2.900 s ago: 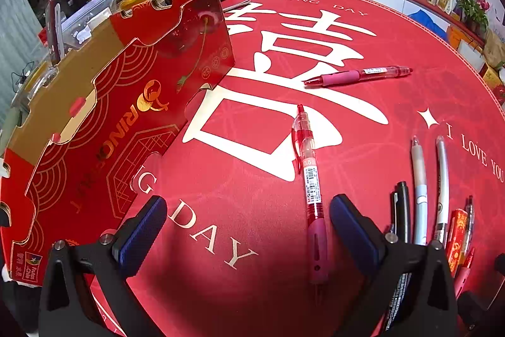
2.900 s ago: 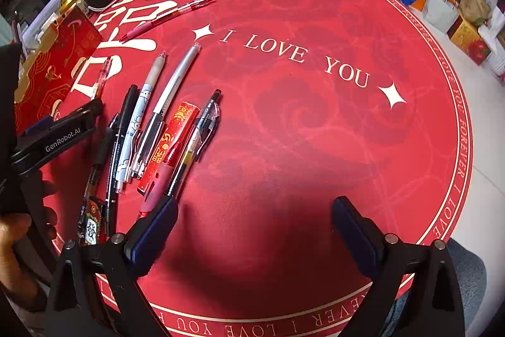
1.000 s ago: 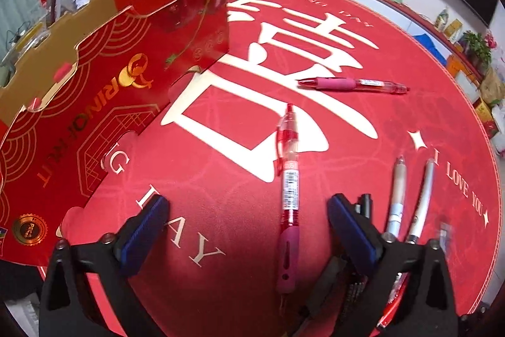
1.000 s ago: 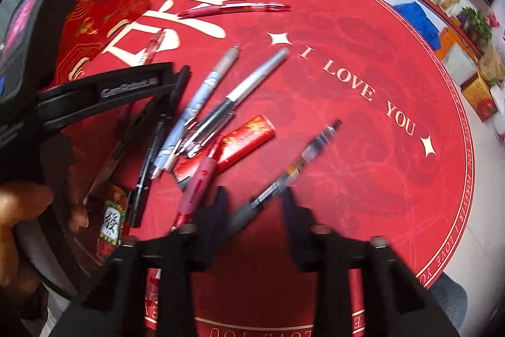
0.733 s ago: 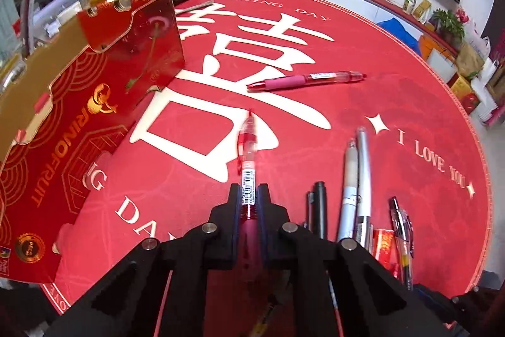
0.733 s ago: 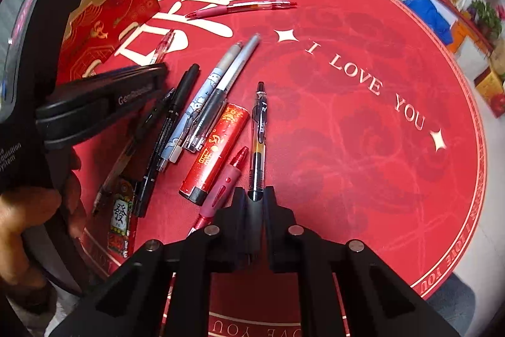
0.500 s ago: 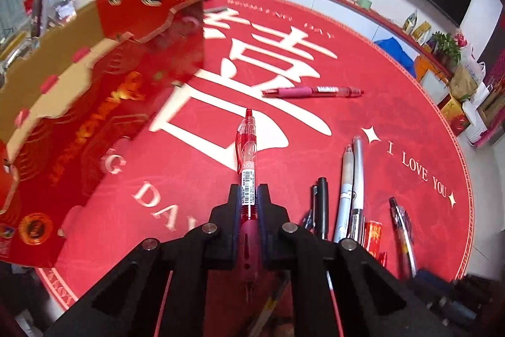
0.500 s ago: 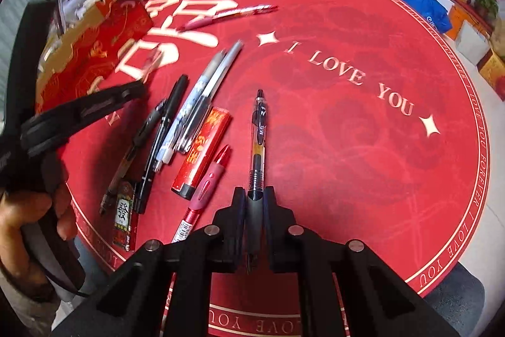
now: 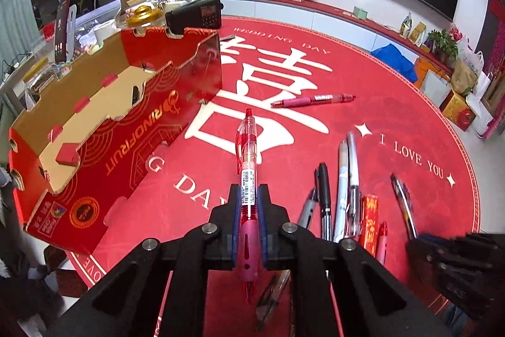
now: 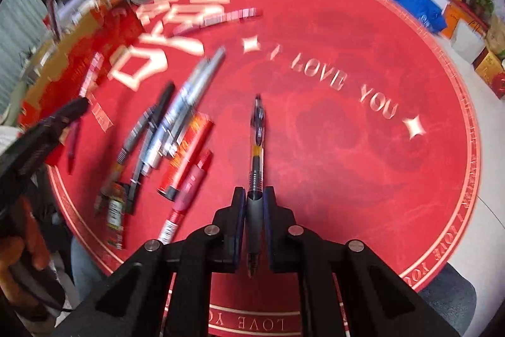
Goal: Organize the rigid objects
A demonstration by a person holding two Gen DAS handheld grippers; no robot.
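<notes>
Round red fabric table cover (image 9: 315, 166), printed with white characters and English lettering, spans the work surface and carries everything listed. Long red cardboard fruit tray (image 9: 132, 128), open-topped with a plain tan interior, stands at the cover's left edge; judged the likely collecting bin, it appears empty where its inside shows. Loose row of pens (image 9: 341, 191), black, silver and red, lies side by side on the cover to the right, apparently awaiting sorting. Single pink-gripped pen (image 9: 312, 100) lies apart, farther out on the white character. Left gripper (image 9: 247, 220), jaws closed on a translucent red gel pen (image 9: 246, 153) at its pink grip section, holds it pointing forward above the cover, near the tray. Right gripper (image 10: 254, 223), jaws closed on a black-gripped clear pen (image 10: 257, 141) at its rubber grip, holds it likewise, clear of the row.
</notes>
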